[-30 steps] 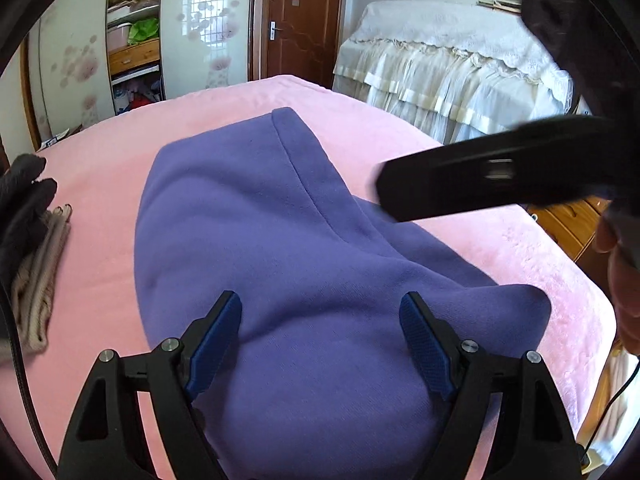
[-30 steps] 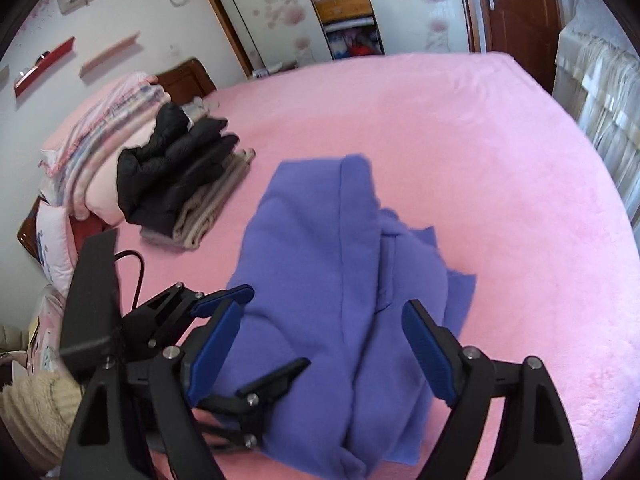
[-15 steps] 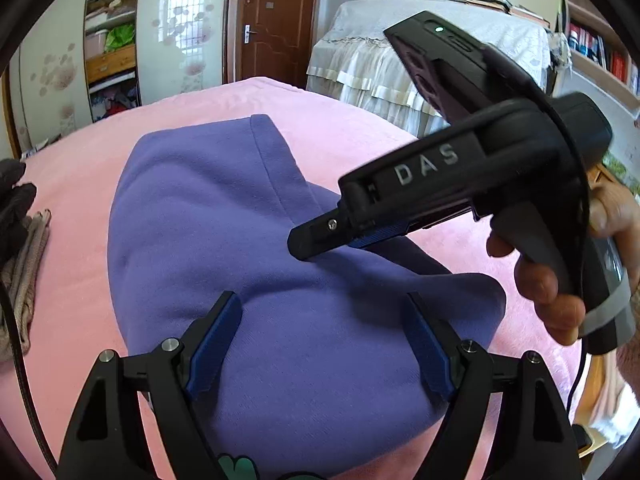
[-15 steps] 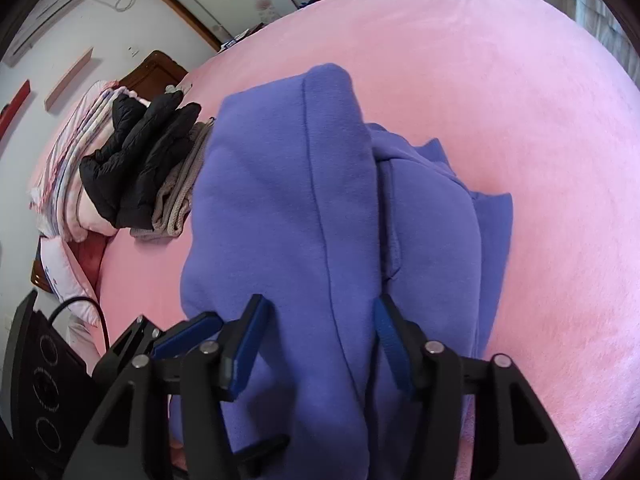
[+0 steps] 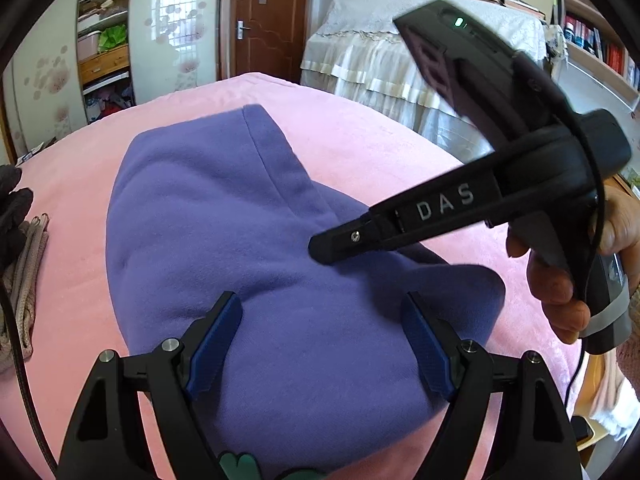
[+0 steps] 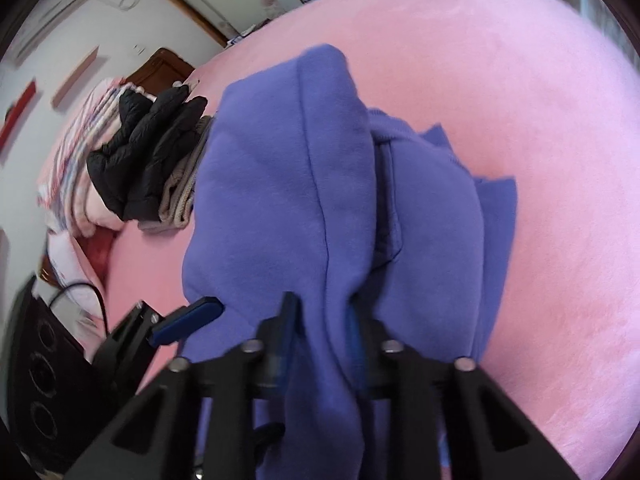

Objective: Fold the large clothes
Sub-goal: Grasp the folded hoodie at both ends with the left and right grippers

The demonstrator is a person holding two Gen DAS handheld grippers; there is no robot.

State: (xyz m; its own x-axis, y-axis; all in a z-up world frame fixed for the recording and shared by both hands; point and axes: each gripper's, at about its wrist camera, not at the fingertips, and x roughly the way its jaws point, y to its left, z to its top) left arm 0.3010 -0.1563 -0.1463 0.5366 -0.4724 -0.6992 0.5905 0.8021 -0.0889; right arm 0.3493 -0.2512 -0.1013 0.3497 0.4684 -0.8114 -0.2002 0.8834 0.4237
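Two hand-held grippers worked over a purple fleece hooded garment (image 5: 224,240) that lay bunched on the pink plush bed (image 6: 520,80). The right hand-held gripper (image 6: 320,344) was closing its jaws on a raised ridge of the fabric, which ran away from it toward the far hood edge. The left hand-held gripper (image 5: 320,344) stood wide and empty over the near part of the garment, the cloth below and ahead of it. The right was judged nearer the fold line.
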